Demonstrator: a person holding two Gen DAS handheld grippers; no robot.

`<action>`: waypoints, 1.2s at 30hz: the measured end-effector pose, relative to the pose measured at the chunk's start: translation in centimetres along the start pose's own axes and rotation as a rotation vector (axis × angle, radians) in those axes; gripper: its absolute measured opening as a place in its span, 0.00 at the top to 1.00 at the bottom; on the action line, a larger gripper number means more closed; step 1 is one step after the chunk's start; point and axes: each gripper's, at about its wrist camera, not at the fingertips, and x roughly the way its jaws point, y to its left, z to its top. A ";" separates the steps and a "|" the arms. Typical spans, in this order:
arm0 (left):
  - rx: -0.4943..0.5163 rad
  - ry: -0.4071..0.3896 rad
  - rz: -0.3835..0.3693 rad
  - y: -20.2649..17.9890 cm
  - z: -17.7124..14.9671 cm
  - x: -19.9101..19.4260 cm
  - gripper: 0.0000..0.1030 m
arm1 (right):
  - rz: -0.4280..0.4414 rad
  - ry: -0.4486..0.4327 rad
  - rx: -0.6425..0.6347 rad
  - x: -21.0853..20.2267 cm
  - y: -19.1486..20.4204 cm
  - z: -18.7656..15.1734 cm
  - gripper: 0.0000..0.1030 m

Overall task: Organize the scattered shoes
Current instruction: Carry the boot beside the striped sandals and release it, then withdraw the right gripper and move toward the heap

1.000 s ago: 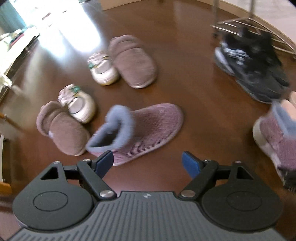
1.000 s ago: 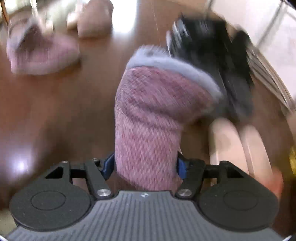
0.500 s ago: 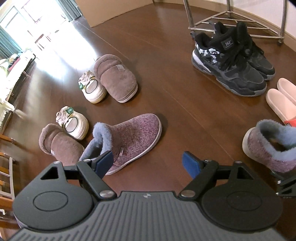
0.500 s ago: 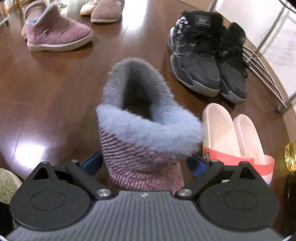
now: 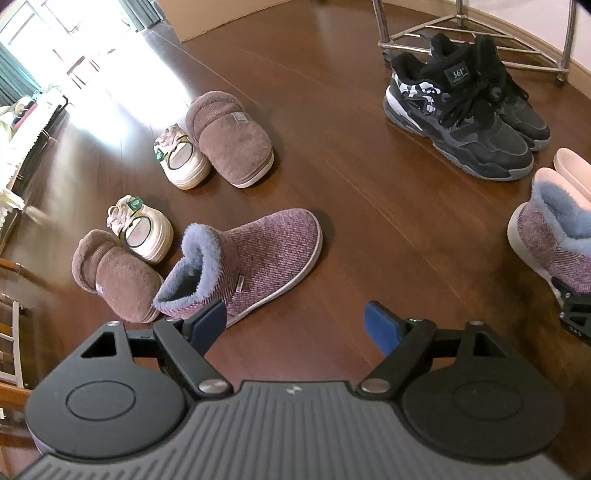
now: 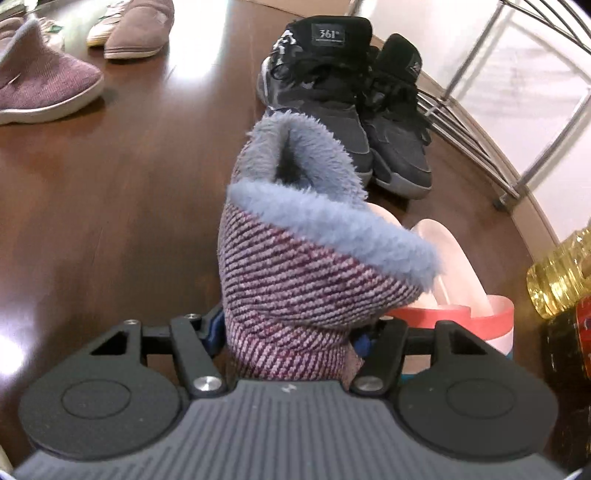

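A purple knit slipper boot (image 6: 295, 273) with a blue fleece cuff stands heel-first between the jaws of my right gripper (image 6: 291, 336). The jaws are closing and the blue pads (image 6: 216, 330) press into its heel. The same boot (image 5: 550, 243) shows at the right edge of the left wrist view. Its mate (image 5: 255, 258) lies on the dark wood floor just ahead of my left gripper (image 5: 293, 319). That gripper hangs open over bare floor with nothing between its fingers.
A pair of black sneakers (image 5: 465, 110) sits before a metal rack (image 5: 472, 33). Pink slides (image 6: 454, 273) lie right beside the held boot. Two brown slippers (image 5: 232, 140) (image 5: 114, 273) and two white sneakers (image 5: 181, 158) (image 5: 144, 229) lie scattered on the left. A yellow bottle (image 6: 561, 273) stands far right.
The right jaws spread wide around the boot half a second ago and have now narrowed onto its heel. The left gripper drifted sideways, then held still, staying open.
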 end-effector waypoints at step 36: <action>0.119 -0.299 0.079 -0.1 -0.4 -25.1 0.14 | 0.134 0.095 0.417 -20.0 -8.4 -2.9 0.05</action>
